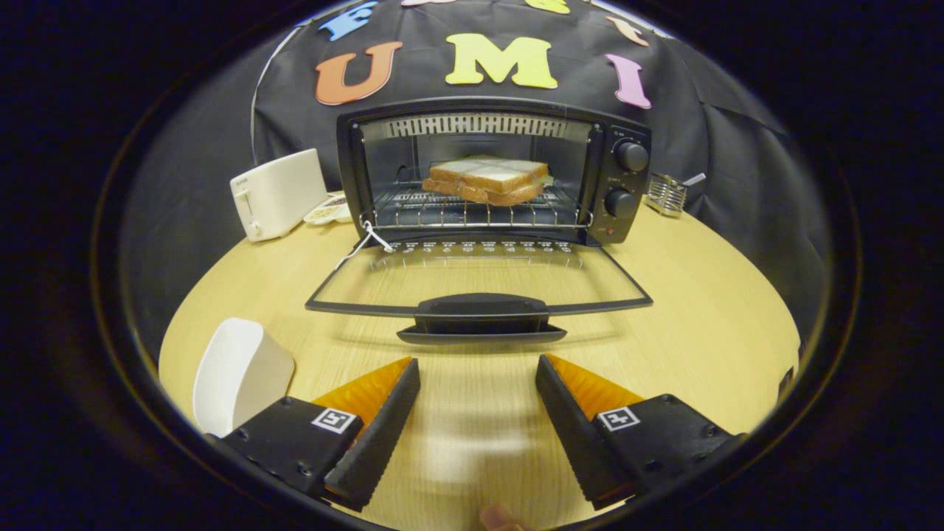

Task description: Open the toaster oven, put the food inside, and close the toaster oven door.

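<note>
Your wooden table (686, 346) carries the toaster oven (493, 169), its glass door (479, 284) dropped flat toward you. The sandwich (488, 179) sits on the rack inside. Your gripper (478, 369) hangs spread and empty, just short of the door handle (481, 318).

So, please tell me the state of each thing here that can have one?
Toaster oven door: open, folded down flat.
Sandwich: inside the oven, on the rack.
Gripper: fingers open, nothing between them, just short of the door handle.
White toaster: upright, beside the oven.
</note>
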`<action>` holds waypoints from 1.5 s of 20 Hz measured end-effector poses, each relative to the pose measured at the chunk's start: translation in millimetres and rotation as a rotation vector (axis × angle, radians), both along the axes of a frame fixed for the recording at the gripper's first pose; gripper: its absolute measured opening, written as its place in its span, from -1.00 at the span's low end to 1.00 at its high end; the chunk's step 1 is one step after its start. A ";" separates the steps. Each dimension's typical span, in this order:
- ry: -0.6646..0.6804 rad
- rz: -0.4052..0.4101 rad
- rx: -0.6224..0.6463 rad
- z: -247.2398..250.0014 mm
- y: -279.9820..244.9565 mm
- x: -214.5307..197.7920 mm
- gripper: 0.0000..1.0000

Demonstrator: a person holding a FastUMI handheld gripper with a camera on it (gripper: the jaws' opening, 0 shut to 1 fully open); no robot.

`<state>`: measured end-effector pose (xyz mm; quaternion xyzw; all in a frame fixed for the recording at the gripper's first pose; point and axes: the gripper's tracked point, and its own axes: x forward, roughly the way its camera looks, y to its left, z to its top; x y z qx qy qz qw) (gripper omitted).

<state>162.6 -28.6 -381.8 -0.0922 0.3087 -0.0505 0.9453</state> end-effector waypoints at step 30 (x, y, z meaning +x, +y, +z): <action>-0.085 0.017 -0.005 29.2 1.9 6.5 1.00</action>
